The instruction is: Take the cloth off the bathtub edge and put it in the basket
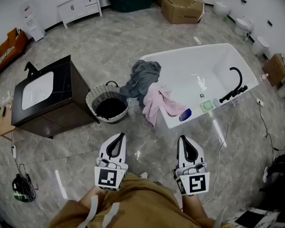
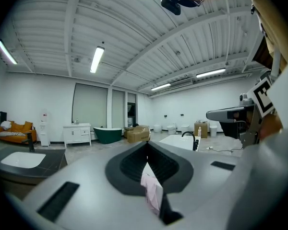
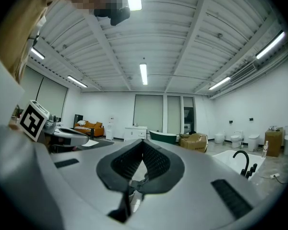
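The left gripper [image 1: 118, 137] and right gripper [image 1: 184, 138] are held near the body, jaws pressed together on nothing. A pink cloth [image 1: 154, 103] and grey cloth [image 1: 143, 77] are draped over the tub [image 1: 194, 72] edge, beside the basket [image 1: 92, 97].

The rear cloth [image 1: 143, 76] and the front cloth [image 1: 156, 104], touching, hang over the left end of the bathtub [image 1: 213, 70]. The basket [image 1: 91, 100] stands on the floor [image 1: 128, 37] just left of them, with the counter [image 1: 61, 75] left of it.
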The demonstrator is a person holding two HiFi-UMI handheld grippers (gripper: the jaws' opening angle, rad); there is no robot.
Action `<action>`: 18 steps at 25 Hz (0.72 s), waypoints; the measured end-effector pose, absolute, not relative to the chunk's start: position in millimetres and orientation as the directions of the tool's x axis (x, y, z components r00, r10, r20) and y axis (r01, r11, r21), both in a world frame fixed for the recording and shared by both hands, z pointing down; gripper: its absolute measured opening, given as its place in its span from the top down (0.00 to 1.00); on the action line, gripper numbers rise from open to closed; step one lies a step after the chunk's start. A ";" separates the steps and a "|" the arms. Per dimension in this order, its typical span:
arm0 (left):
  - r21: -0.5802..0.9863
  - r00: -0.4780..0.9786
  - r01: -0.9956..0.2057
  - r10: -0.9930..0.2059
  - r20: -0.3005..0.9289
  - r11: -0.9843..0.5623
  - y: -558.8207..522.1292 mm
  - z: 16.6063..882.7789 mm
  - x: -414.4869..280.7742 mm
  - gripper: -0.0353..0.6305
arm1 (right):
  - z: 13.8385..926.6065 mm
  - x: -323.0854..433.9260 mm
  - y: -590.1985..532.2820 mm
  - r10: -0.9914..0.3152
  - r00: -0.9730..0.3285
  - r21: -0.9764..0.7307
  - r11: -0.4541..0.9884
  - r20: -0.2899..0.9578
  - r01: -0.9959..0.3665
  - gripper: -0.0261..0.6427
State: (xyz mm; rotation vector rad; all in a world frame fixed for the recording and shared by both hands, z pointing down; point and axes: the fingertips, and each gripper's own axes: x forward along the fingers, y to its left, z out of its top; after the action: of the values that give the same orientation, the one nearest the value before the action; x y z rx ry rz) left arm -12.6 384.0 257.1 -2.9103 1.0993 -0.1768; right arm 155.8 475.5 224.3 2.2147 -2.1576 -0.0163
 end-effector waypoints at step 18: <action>-0.018 0.805 -0.580 -0.576 0.144 -0.815 236.3 284.9 33.1 0.94 | 225.2 197.1 336.4 -0.991 0.108 0.077 -0.102 0.079 -0.992 0.96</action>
State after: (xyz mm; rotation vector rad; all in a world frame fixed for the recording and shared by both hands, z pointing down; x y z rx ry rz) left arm 33.1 236.3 284.9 -3.0099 0.9634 -0.2261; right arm 197.1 336.4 225.2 2.2540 -2.0277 0.0111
